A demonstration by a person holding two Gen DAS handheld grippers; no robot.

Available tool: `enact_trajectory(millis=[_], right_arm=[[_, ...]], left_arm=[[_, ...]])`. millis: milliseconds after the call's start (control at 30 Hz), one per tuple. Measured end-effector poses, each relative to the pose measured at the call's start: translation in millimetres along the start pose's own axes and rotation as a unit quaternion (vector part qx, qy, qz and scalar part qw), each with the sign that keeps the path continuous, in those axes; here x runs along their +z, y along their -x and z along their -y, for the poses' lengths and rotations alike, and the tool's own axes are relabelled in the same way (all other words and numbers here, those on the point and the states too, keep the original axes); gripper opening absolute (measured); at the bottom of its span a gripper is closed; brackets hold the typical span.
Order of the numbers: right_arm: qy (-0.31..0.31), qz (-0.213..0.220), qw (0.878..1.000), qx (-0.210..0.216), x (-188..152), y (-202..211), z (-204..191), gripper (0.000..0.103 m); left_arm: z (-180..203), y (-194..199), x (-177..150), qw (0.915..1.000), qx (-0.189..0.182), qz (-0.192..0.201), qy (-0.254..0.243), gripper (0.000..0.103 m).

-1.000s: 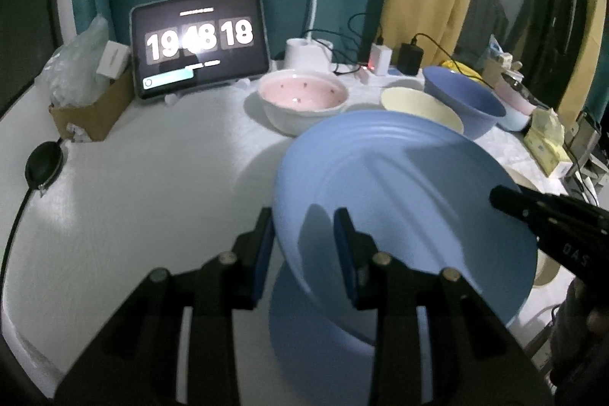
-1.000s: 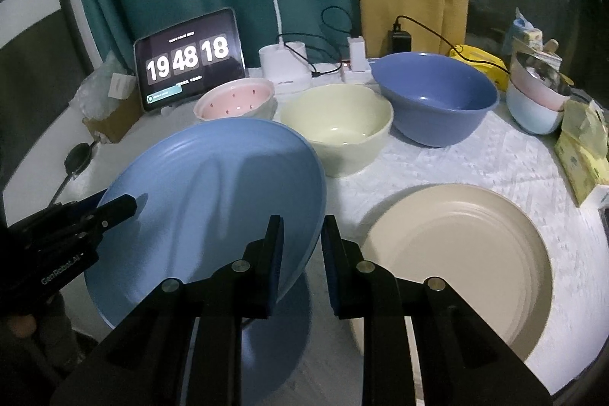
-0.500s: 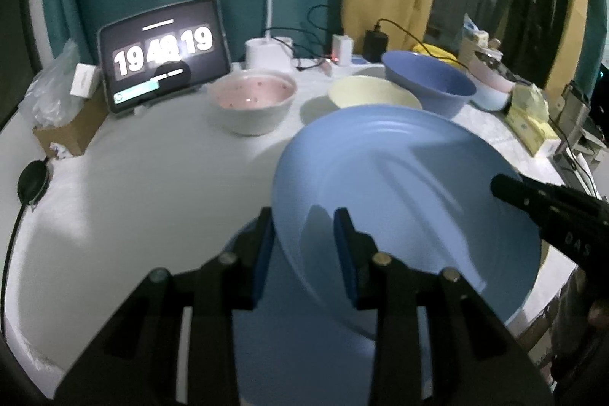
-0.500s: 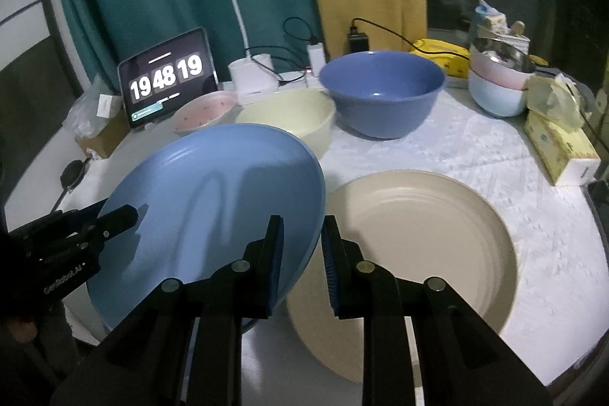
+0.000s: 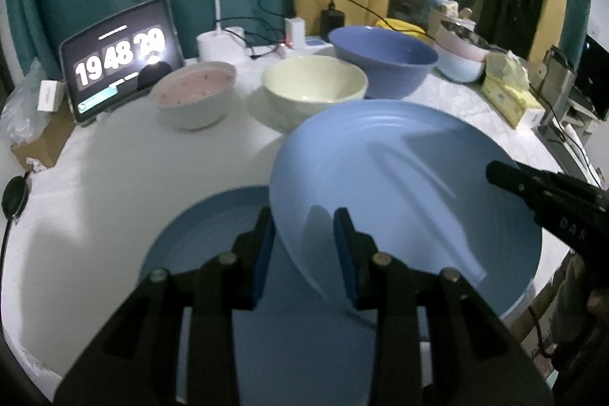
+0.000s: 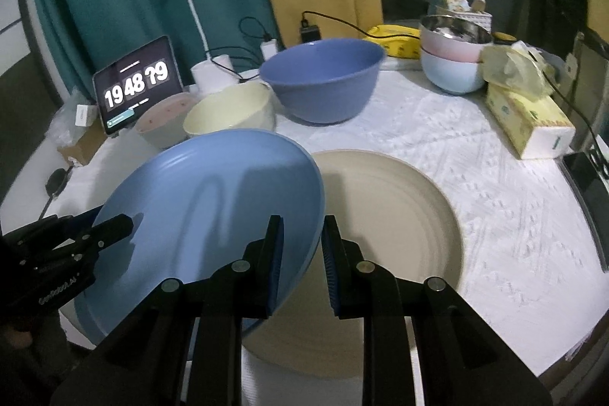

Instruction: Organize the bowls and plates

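A light blue plate (image 5: 399,185) hangs tilted above the table, held by both grippers at opposite rims. My left gripper (image 5: 304,227) is shut on its near-left rim. My right gripper (image 6: 303,227) is shut on its right rim (image 6: 228,200). Each gripper shows in the other's view, at the plate's far edge. A second blue plate (image 5: 205,234) lies flat on the table under the left gripper. A large beige plate (image 6: 399,215) lies to the right, its left edge hidden behind the held plate. Behind stand a pink bowl (image 5: 196,94), a cream bowl (image 5: 314,86) and a big blue bowl (image 6: 323,78).
A tablet showing a clock (image 5: 118,59) and a white desk lamp (image 6: 198,18) with cables stand at the back. Stacked pink and pale blue bowls (image 6: 453,63) and a yellow tissue box (image 6: 529,120) sit at the right. A cardboard box (image 5: 38,139) sits far left.
Both grippers have carried the blue plate to the right across the table. The flat blue plate has come out from under it, and the beige plate has come closer.
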State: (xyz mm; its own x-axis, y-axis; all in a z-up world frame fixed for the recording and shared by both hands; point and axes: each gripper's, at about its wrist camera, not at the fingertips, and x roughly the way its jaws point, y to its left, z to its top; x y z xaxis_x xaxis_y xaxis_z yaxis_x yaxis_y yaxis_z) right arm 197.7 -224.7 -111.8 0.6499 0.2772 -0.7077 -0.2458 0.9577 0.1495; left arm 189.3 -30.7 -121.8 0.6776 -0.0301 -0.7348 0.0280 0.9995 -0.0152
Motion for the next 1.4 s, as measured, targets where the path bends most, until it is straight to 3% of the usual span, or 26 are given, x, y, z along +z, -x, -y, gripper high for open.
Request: enact_trajectory(millis=[900,1200,1400], right_arm=[[-0.030,-0.005,0.998,-0.060,-1,-3,78,0.022],[-0.016,-0.029,0.996,-0.078,-13,-22,79,0.024],[-0.013,-0.033,0.996,-0.076,-13,-25,74,0.027]], left_arm=[[80,-48,11,0.9963,-0.043,-0.043,-0.060,0.033],[91,-58,8,0.9955,-0.015,-0.045,-0.082,0.034],[87,-63,-1,0.9945,-0.015,-0.060,-0.084,0.034]])
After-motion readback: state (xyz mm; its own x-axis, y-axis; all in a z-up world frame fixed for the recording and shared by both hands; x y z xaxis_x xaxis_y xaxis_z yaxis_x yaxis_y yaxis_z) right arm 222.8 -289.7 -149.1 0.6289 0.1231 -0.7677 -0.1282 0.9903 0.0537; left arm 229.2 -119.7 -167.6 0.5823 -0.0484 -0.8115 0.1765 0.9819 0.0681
